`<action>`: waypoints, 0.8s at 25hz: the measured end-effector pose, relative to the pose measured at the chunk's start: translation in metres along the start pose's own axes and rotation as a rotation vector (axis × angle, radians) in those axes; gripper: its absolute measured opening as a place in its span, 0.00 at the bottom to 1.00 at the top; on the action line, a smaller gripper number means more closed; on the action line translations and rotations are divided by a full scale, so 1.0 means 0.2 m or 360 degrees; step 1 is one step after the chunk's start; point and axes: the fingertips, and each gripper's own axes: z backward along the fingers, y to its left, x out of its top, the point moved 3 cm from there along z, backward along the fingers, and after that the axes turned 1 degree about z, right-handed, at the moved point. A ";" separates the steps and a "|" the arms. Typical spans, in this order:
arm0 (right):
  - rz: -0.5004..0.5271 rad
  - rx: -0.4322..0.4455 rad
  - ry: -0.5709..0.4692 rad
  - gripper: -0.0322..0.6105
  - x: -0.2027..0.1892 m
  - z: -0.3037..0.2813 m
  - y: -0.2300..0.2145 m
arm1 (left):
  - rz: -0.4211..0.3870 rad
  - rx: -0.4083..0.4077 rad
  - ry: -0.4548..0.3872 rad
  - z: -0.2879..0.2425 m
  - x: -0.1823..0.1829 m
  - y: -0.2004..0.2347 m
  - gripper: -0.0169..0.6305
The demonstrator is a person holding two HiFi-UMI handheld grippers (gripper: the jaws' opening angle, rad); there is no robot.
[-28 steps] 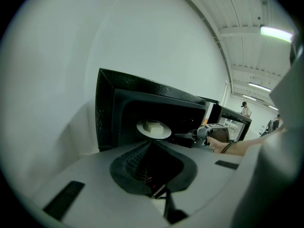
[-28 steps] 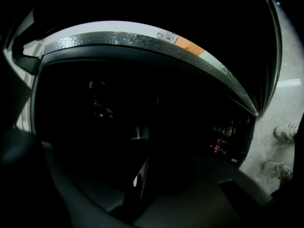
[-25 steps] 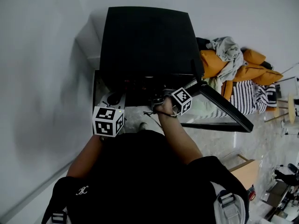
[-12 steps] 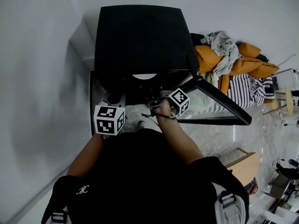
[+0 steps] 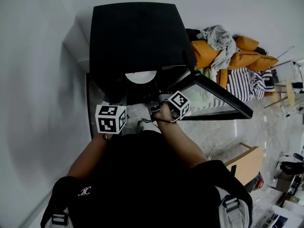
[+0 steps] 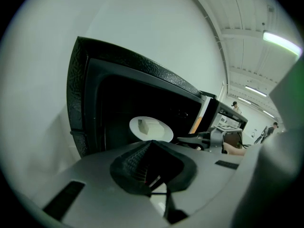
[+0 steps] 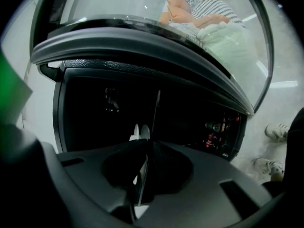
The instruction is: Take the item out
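White plate (image 6: 151, 129), one, carrying a pale block (image 6: 141, 125): sits at the open front of the black oven (image 5: 137, 37), whose door (image 5: 216, 98) is swung aside. Your right gripper (image 7: 145, 148) is clamped on the plate's rim. Your left gripper (image 6: 152, 146), closed and empty, hovers just outside the oven's front.

white wall (image 5: 38, 56), marble floor (image 5: 213, 134), clothes pile (image 5: 223, 49)
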 end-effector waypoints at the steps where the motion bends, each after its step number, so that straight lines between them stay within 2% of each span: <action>1: -0.0002 -0.0004 0.0002 0.12 -0.01 0.01 -0.01 | 0.0006 -0.0007 0.0006 -0.01 -0.01 -0.01 0.04; 8: -0.0007 -0.0009 0.0022 0.12 -0.04 0.10 -0.03 | 0.0038 -0.0055 0.0042 -0.06 -0.03 -0.05 0.04; 14: -0.0013 -0.0010 0.0027 0.12 -0.05 0.14 -0.04 | 0.0209 -0.0085 0.0048 -0.11 -0.04 -0.03 0.04; 17: -0.0002 -0.0014 0.0028 0.12 -0.05 0.15 -0.05 | 0.0383 -0.0141 0.0044 -0.13 -0.05 -0.02 0.04; 20: -0.0007 -0.0016 0.0023 0.13 -0.05 0.15 -0.05 | 0.0757 -0.0271 0.0017 -0.15 -0.04 -0.01 0.04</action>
